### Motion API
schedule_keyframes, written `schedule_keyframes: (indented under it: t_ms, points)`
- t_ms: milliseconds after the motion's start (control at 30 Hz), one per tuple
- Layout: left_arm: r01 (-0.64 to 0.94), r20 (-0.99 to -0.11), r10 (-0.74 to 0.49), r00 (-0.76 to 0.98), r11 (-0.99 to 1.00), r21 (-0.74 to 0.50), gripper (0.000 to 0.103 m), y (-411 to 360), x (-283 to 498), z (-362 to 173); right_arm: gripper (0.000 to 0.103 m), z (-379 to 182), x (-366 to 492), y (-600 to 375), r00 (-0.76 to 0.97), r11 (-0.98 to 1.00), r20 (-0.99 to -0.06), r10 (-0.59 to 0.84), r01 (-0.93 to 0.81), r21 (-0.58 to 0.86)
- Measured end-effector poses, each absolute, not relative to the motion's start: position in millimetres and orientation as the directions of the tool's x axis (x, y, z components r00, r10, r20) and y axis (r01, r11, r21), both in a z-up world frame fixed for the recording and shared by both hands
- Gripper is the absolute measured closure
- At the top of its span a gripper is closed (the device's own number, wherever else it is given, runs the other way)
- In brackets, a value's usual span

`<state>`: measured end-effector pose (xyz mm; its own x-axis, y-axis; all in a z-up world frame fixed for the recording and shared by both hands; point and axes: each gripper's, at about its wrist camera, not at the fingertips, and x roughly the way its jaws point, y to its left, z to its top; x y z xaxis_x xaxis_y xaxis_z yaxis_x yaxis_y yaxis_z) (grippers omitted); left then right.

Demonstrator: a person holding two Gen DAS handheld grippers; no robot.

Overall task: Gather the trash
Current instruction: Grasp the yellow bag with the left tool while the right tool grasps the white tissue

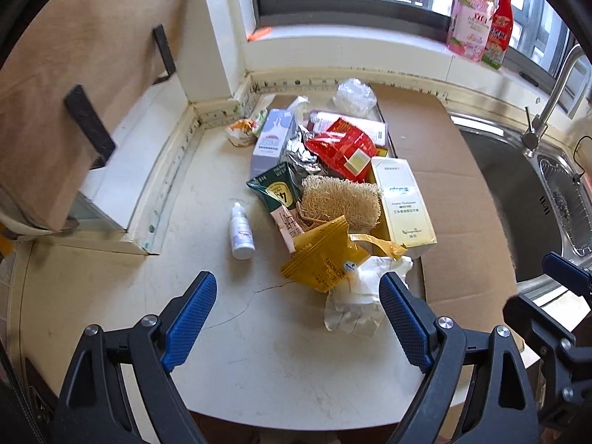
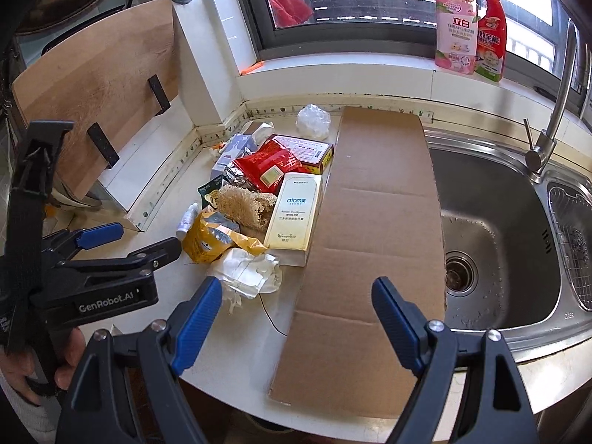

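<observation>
Trash pile [image 1: 333, 185] lies ahead of open left tool [image 1: 298, 318].

Bright window daylight; sharp; fisheye-bent, dark corners

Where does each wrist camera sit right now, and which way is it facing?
Left wrist: above the counter's near edge, tilted down at the trash pile; open left gripper frames crumpled paper; right gripper at right edge.
Right wrist: further right, over flattened cardboard beside the sink; open right gripper, left gripper.
Shared: loofah, white Atomy box.
</observation>
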<state>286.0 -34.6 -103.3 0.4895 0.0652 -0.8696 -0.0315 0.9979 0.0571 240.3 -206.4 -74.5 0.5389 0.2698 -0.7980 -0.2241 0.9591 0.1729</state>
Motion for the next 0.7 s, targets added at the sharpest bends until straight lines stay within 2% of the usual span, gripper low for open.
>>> schedule_keyframes:
  t_ms: [267,300,367,433,533,700]
  points:
    - [-0.034,-0.918,0.025,0.396,0.999,0.012,0.015,-36.2,324.2,-146.3,0.019,-93.6,255.9,-206.2,0.486,0.941,-0.814,0.319,-0.262,0.213]
    - [-0.041,-0.921,0.022,0.39,0.999,0.007,0.018,-34.7,326.6,-149.8,0.019,-95.2,256.9,-204.9,0.481,0.938,-0.814,0.325,-0.271,0.215]
    - [-0.056,-0.928,-0.01,0.374,0.998,-0.034,0.051,-29.3,329.4,-155.7,0.019,-98.3,259.4,-201.8,0.467,0.93,-0.815,0.344,-0.292,0.225]
    - [-0.083,-0.931,-0.047,0.361,0.993,-0.082,0.063,-21.5,330.3,-159.2,0.019,-102.1,262.6,-198.3,0.449,0.92,-0.816,0.364,-0.31,0.24]
    - [-0.124,-0.925,-0.041,0.378,0.988,-0.094,0.074,-11.6,324.0,-158.6,0.019,-109.3,269.7,-190.2,0.42,0.905,-0.819,0.391,-0.339,0.258]
    - [-0.177,-0.909,-0.021,0.417,0.979,-0.104,0.079,6.6,303.5,-146.6,0.019,-126.8,285.0,-176.3,0.369,0.887,-0.828,0.422,-0.357,0.293]
